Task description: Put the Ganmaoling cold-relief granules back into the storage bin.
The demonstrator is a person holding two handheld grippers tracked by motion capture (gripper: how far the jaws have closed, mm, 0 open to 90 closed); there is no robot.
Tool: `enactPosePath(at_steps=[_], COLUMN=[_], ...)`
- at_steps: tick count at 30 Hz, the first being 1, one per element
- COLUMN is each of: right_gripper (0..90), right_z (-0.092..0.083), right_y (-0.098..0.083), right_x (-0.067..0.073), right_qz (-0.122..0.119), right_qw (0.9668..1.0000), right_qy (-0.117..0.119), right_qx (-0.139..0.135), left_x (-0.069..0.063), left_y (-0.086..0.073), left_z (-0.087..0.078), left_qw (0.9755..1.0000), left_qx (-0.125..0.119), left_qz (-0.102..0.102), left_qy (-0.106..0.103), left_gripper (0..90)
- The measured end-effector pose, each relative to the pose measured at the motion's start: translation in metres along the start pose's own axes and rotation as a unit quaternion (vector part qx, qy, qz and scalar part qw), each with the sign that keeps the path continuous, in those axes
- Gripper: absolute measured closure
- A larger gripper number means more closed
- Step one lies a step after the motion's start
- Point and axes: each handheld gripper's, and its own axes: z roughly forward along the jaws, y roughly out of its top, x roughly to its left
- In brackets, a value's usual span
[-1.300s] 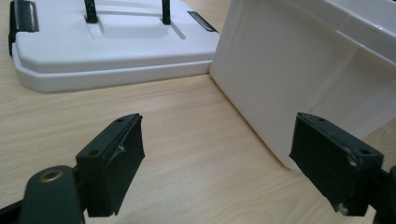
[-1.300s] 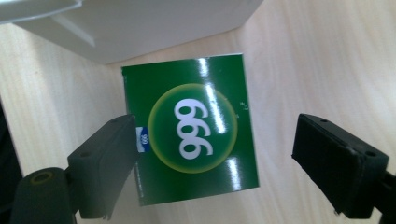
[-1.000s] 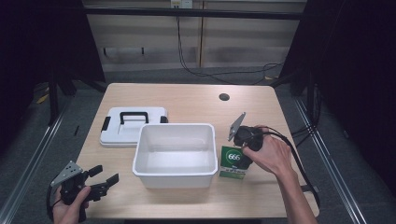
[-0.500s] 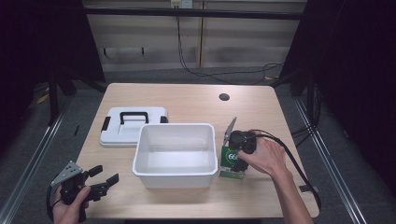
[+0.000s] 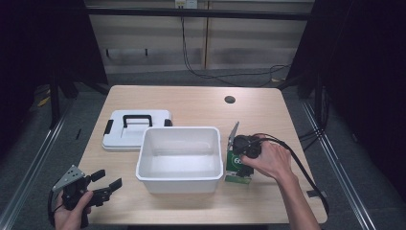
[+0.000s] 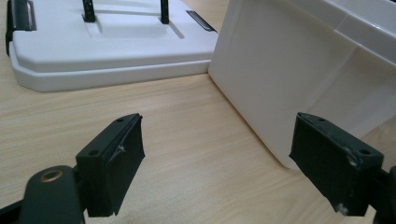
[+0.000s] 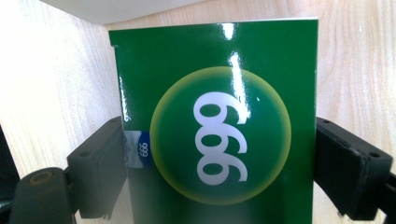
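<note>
- Compared with a second ago, the right gripper (image 5: 241, 160) has moved down from above the green box (image 5: 238, 168) and now sits low over it; half a second ago it was already nearly there
- The left gripper (image 5: 106, 184), the white bin (image 5: 180, 179) and the white lid (image 5: 136, 132) sit where they were in both earlier pictures
- In the right gripper view the green box (image 7: 219, 126), printed with white numerals in a yellow-rimmed circle, stands between the two black jaws, one jaw at each side edge; the left jaw laps the box's edge, the right jaw sits just at the other edge, so the right gripper (image 7: 219, 170) brackets the box, though I cannot tell whether it is clamped firmly
- In the high view the green box lies on the wooden table (image 5: 191, 103) just beside the bin's right wall, at about 3 o'clock from the bin
- The left gripper rests near the table's front left corner, at about 8 o'clock from the bin, held in the left hand (image 5: 72, 211)
- In the left gripper view its jaws are spread wide with only bare tabletop between them (image 6: 219, 170); the bin's corner (image 6: 289, 79) stands at 1 o'clock and the lid (image 6: 107, 46) at 11 o'clock
</note>
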Motion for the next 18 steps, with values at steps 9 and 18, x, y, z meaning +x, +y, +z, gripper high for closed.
enactPosePath(at_steps=[9,18], right_gripper=[14.8,15.9], right_z=[0.0051,0.0034], right_y=[0.0026,0.0031], right_x=[0.0027,0.0016], right_qz=[-0.013,-0.006], right_qw=[0.9998,0.9996], right_qy=[-0.008,-0.001], right_qx=[0.015,0.027], left_x=[-0.0012,-0.0008], left_y=[0.0001,0.0002], left_z=[-0.0003,-0.0007], left_qw=[1.0,1.0], left_qx=[-0.002,-0.001], left_qz=[0.0,0.002], left_qy=[-0.002,-0.002], left_gripper=[16.9,16.9])
